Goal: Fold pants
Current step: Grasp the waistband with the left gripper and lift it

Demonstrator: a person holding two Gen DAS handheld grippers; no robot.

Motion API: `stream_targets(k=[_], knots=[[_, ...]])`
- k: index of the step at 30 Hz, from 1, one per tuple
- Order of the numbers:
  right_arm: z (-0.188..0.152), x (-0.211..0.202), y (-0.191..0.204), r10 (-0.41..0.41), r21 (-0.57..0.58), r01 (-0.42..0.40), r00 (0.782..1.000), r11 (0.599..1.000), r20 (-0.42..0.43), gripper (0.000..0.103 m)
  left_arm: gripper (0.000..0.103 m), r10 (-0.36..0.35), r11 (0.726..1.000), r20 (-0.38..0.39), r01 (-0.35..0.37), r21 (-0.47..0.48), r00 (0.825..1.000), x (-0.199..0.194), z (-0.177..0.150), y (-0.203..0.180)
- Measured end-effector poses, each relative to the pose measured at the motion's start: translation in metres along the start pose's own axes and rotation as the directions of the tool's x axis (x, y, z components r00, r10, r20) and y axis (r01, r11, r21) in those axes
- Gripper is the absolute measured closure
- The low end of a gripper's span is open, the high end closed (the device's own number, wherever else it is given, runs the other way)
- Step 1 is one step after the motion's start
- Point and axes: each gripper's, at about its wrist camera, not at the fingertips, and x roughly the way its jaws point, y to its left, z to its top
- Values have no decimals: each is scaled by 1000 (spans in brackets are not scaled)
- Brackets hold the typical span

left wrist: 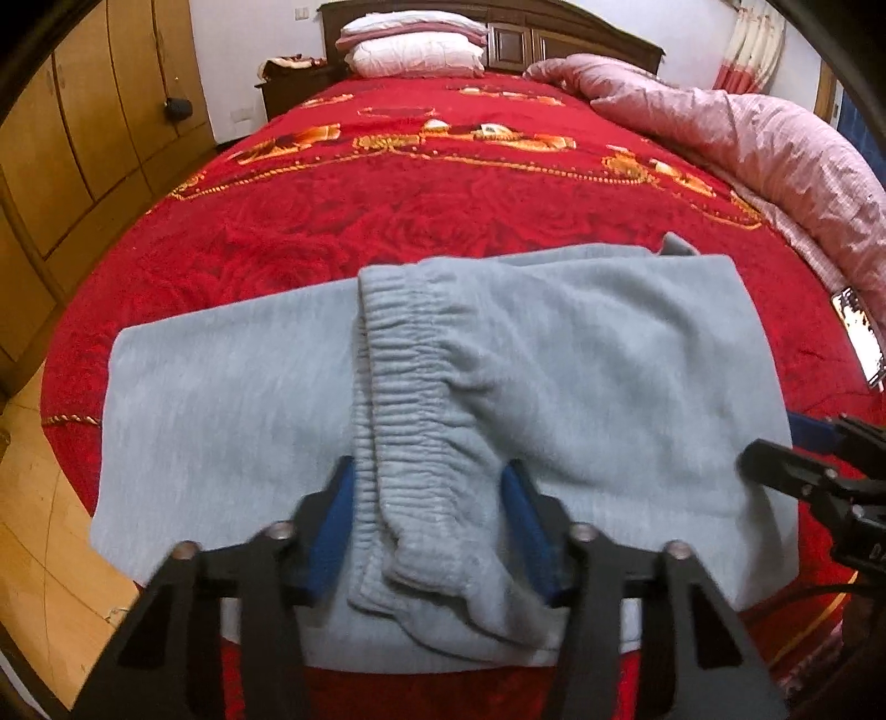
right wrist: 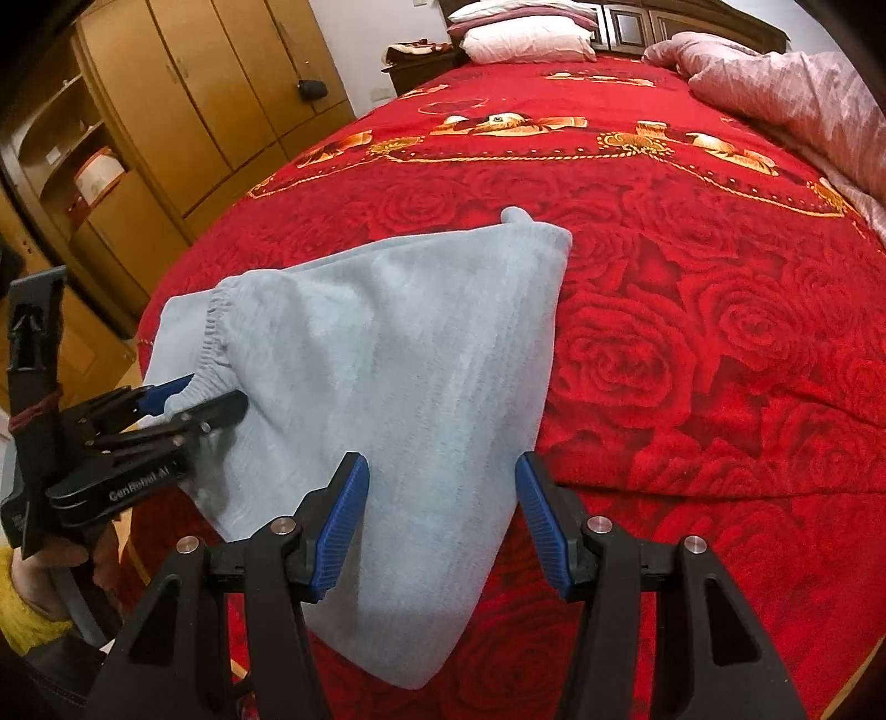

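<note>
Pale grey-blue pants (left wrist: 581,354) on red rose-pattern blanket (left wrist: 387,210) (gold trim); pink quilt (left wrist: 775,138).

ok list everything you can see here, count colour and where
pants: one, light grey-blue, folded on the near end of the bed
bedspread: one, red with roses and gold trim, covering the bed
pillows: stacked, white and pink, at the headboard
quilt: one, pink, bunched along the far right side
wardrobe: wooden, left of the bed
phone: one, lit screen, right bed edge
left gripper: black with blue pads, open around the waistband
right gripper: black with blue pads, open over the pants
</note>
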Motion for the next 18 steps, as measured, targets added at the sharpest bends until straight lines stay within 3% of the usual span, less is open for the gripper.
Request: stream_targets(k=[4, 18], knots=[[0, -2, 0, 1, 4, -1, 1000, 1000, 2, 46, 72, -57, 998, 42, 58, -35, 998, -10, -1, 9], [0, -2, -1, 3, 10, -3, 1000, 1000, 2, 46, 63, -84, 988, 37, 88, -124, 996, 3, 1, 20]])
